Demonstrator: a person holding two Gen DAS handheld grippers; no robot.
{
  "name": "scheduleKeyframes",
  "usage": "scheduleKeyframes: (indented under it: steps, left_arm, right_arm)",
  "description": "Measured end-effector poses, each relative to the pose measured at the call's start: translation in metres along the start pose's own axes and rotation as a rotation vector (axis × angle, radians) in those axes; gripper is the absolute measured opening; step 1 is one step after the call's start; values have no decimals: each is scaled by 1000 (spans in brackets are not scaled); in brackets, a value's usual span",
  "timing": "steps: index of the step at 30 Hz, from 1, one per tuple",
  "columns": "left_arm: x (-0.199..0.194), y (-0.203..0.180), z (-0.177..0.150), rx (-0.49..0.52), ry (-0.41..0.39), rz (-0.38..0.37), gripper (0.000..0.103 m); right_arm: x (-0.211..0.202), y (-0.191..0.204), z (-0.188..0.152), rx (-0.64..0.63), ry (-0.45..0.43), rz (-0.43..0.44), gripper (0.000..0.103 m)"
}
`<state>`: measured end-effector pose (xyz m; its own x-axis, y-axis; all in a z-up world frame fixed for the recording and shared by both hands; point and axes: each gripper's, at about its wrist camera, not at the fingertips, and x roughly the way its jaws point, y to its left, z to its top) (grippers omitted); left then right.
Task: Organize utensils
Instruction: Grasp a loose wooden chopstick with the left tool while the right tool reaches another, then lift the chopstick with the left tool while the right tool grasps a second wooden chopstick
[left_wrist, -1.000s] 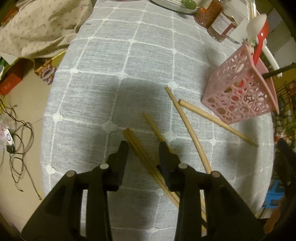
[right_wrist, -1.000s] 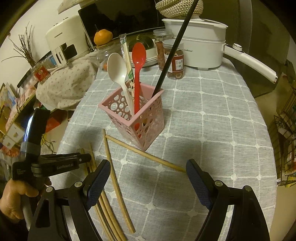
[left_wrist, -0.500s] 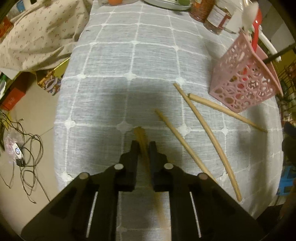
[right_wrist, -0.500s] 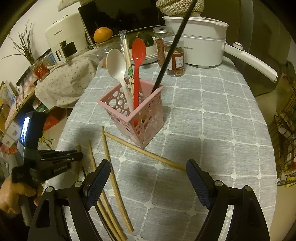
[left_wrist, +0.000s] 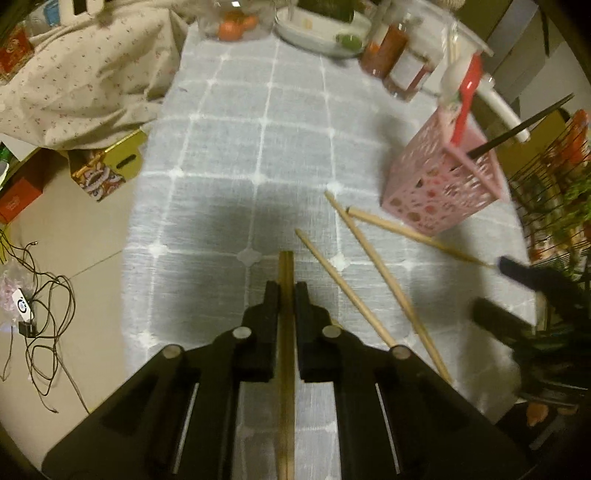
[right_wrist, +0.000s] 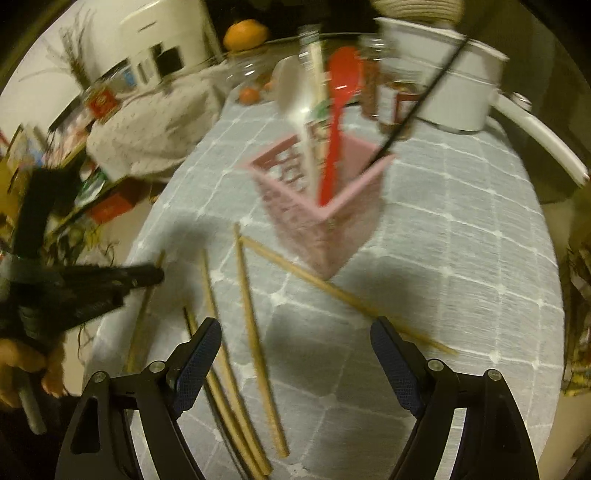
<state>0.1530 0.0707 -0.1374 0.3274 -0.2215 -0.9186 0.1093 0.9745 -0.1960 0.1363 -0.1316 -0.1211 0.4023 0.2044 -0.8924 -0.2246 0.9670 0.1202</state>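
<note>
The left gripper (left_wrist: 286, 291) is clamped on a wooden chopstick (left_wrist: 286, 269). The stick runs along the line of the fingers, its blunt end projecting just past the tips, so the grip sits near one end. That placement leaves most of the shaft trailing back under the tool. To judge by this, the stick will need tilting before it can drop end-first into a container.

The right gripper (right_wrist: 295, 358) holds nothing. Its jaws are closing from a wide stance, with bare cloth and the lower part of one loose chopstick (right_wrist: 255, 328) between the blue pads (right_wrist: 197, 356). None of them presses on anything.

Around the left tool, three more chopsticks (left_wrist: 384, 273) lie fanned on the grey checked tablecloth (left_wrist: 229, 147). The far ends of two nearly meet close to the holder. The right wrist view shows further sticks bunched just beside its left finger.

The pink perforated utensil holder (left_wrist: 443, 192) stands upright beyond the loose sticks, near the table's right side. It already contains a red spoon (right_wrist: 338, 122), a white spoon (right_wrist: 295, 107) and a dark chopstick (left_wrist: 517, 133), each leaning handle-down. This is the likely destination for the remaining sticks.

Jars and a white pot occupy the far table edge, well apart from the work area.
</note>
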Motion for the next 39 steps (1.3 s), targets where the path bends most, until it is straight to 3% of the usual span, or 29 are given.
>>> scheduleKeyframes:
  steps: [2, 4, 16, 22, 25, 31, 39]
  left_arm:
    - [-9, 6, -1, -15, -21, -18, 9]
    - [-20, 13, -2, -29, -45, -29, 9]
    - [-41, 43, -6, -62, -99, -34, 9]
    - [-46, 44, -8, -58, -114, -36, 9]
    - [-46, 43, -9, -52, -117, -34, 9]
    - [-48, 40, -9, -40, -133, -21, 9]
    - [-56, 36, -10, -16, -164, -14, 9]
  right_arm:
    - [7, 10, 2, -36, 28, 27, 50]
    - [16, 21, 6, -56, 51, 42, 45]
    - [74, 89, 37, -200, 139, 6, 36]
    - [103, 94, 43, -185, 190, -37, 35]
    - [105, 94, 44, -187, 170, -45, 34]
    - [106, 99, 44, -240, 149, -77, 6]
    - [69, 85, 35, -220, 79, -42, 6]
